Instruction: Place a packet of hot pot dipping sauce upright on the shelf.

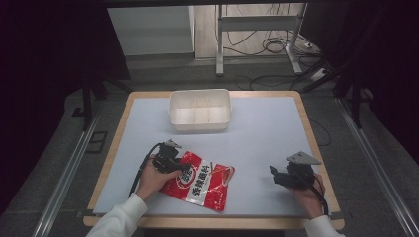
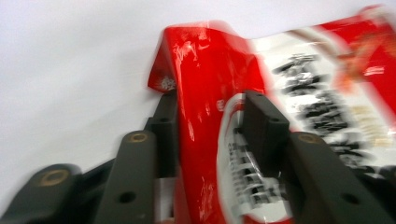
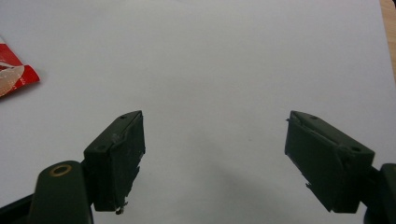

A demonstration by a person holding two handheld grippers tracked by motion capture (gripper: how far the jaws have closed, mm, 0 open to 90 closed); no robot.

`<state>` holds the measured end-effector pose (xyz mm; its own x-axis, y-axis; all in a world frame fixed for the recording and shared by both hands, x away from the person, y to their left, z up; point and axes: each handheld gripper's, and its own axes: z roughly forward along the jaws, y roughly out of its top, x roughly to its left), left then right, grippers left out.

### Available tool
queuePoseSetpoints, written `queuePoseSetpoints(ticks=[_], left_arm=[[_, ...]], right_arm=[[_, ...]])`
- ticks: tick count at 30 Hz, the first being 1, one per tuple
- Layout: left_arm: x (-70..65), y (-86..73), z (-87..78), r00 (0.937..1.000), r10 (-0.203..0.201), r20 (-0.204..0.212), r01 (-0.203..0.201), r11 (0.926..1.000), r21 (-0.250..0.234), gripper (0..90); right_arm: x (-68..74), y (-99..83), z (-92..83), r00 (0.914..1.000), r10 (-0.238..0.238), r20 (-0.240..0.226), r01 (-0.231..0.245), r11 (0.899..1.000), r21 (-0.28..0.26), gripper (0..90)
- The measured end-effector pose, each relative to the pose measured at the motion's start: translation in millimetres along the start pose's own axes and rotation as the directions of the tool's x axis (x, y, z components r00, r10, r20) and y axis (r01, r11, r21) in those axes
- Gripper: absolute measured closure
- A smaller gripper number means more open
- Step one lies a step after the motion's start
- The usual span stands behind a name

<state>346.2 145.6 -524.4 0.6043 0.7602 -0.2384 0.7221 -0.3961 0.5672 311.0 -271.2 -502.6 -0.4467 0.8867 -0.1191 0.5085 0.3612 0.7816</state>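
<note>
A red and white snack bag [image 1: 203, 185] lies flat on the near part of the table, left of centre. My left gripper [image 1: 172, 165] is at the bag's left end. In the left gripper view the left gripper [image 2: 212, 100] has a jaw on each side of the bag [image 2: 322, 88], whose red edge bulges up between the pads. Off to the right of the bag, my right gripper [image 1: 274, 174] hovers low over bare table. Its jaws [image 3: 215, 116] stand wide apart with nothing between them, and a corner of the bag [image 3: 14, 77] shows at the far left.
A white rectangular bin [image 1: 200, 126] stands at the back centre of the pale table [image 1: 267, 128], which has a wooden rim. Beyond the table are a metal stand and cables on the floor.
</note>
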Motion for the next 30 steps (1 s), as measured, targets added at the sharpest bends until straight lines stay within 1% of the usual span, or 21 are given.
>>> queuePoseSetpoints(ticks=[1, 2, 3, 5, 8, 11, 12, 14, 16, 18, 19, 22, 23, 24, 25, 27, 28, 29, 30], left_arm=[[-2.1, 0.8, 0.3, 0.9999, 0.004, 0.012, -0.004, 1.0, -0.004, 67.3], [-4.0, 1.9, -0.4, 0.9998, 0.013, 0.017, -0.012, 0.9999, -0.009, 75.1], [-5.3, 2.6, -1.0, 0.9997, 0.018, 0.02, -0.017, 0.9998, -0.012, 75.1], [-7.7, 3.8, -2.0, 0.9993, 0.034, 0.017, -0.034, 0.9994, -0.01, 80.2], [-6.4, 4.3, -4.5, 0.9987, 0.026, 0.044, -0.025, 0.9996, -0.016, 82.8], [-5.5, 6.3, -11.5, 0.9964, 0.014, 0.083, -0.011, 0.9992, -0.038, 85.9], [-5.5, 6.3, -11.5, 0.9964, 0.014, 0.083, -0.011, 0.9992, -0.038, 86.9], [-5.1, 8.4, -17.7, 0.9934, 0.006, 0.114, 0.001, 0.9984, -0.057, 87.9], [-4.4, 11.5, -23.7, 0.9902, 0.0, 0.14, 0.009, 0.9979, -0.065, 88.0], [-4.5, 16.2, -30.6, 0.986, 0.001, 0.167, 0.011, 0.9971, -0.075, 88.2], [-5.1, 19.9, -36.8, 0.9825, 0.006, 0.186, 0.011, 0.9961, -0.088, 88.2], [-6.1, 26.1, -46.6, 0.9789, 0.02, 0.203, 0.002, 0.9942, -0.107, 88.3], [-6.1, 26.1, -46.6, 0.9789, 0.02, 0.203, 0.002, 0.9942, -0.107, 88.3], [-5.6, 30.0, -53.4, 0.9755, 0.023, 0.219, 0.003, 0.9929, -0.119, 88.3], [-5.6, 30.0, -53.4, 0.9755, 0.023, 0.219, 0.003, 0.9929, -0.119, 88.3], [-6.1, 34.1, -61.0, 0.974, 0.029, 0.225, 0.0, 0.9914, -0.131, 88.3], [-6.6, 38.3, -68.8, 0.9712, 0.038, 0.235, -0.004, 0.9899, -0.142, 88.4], [-6.6, 38.3, -68.8, 0.9712, 0.038, 0.235, -0.004, 0.9899, -0.142, 88.4], [-7.0, 40.4, -72.7, 0.9698, 0.04, 0.24, -0.003, 0.9885, -0.151, 88.4]], right_arm=[[-0.2, 0.0, -0.1, 1.0, 0.0, 0.0, 0.0, 1.0, 0.0, 19.9], [-0.6, -0.1, -0.6, 1.0, 0.001, 0.001, -0.001, 1.0, -0.001, 20.0], [-0.6, -0.1, -0.6, 1.0, 0.001, 0.001, -0.001, 1.0, -0.001, 20.0], [-1.4, -0.2, -0.9, 1.0, 0.005, 0.002, -0.005, 1.0, -0.002, 20.0], [-1.7, -0.3, -1.0, 1.0, 0.004, 0.002, -0.004, 1.0, -0.002, 20.1], [-2.5, -0.4, -1.3, 1.0, 0.006, 0.003, -0.006, 1.0, -0.003, 20.2], [-2.5, -0.4, -1.3, 1.0, 0.006, 0.003, -0.006, 1.0, -0.003, 20.2], [-3.7, -0.7, -1.2, 0.9999, 0.011, 0.008, -0.011, 1.0, -0.003, 20.2], [-4.0, -0.7, -1.2, 0.9999, 0.013, 0.009, -0.013, 1.0, -0.002, 20.3], [-5.8, -0.5, -2.5, 0.9995, 0.023, 0.019, -0.023, 1.0, -0.002, 20.4], [-6.2, -0.6, -2.7, 0.9994, 0.025, 0.022, -0.024, 1.0, -0.003, 20.4], [-8.7, -1.2, -3.6, 0.999, 0.032, 0.03, -0.032, 0.999, -0.004, 20.5], [-8.7, -1.2, -3.6, 0.999, 0.032, 0.03, -0.032, 0.999, -0.004, 20.5], [-10.5, -1.8, -3.7, 0.9987, 0.038, 0.034, -0.038, 0.999, -0.003, 20.6], [-10.5, -1.8, -3.7, 0.9987, 0.038, 0.034, -0.038, 0.999, -0.003, 20.6], [-12.5, -2.4, -4.1, 0.9981, 0.046, 0.041, -0.046, 0.999, 0.0, 20.7], [-13.0, -2.5, -4.2, 0.998, 0.048, 0.04, -0.048, 0.999, -0.002, 20.8], [-13.0, -2.5, -4.3, 0.9978, 0.052, 0.041, -0.051, 0.999, -0.003, 20.8], [-13.0, -2.5, -4.3, 0.9978, 0.052, 0.041, -0.051, 0.999, -0.003, 20.8]])
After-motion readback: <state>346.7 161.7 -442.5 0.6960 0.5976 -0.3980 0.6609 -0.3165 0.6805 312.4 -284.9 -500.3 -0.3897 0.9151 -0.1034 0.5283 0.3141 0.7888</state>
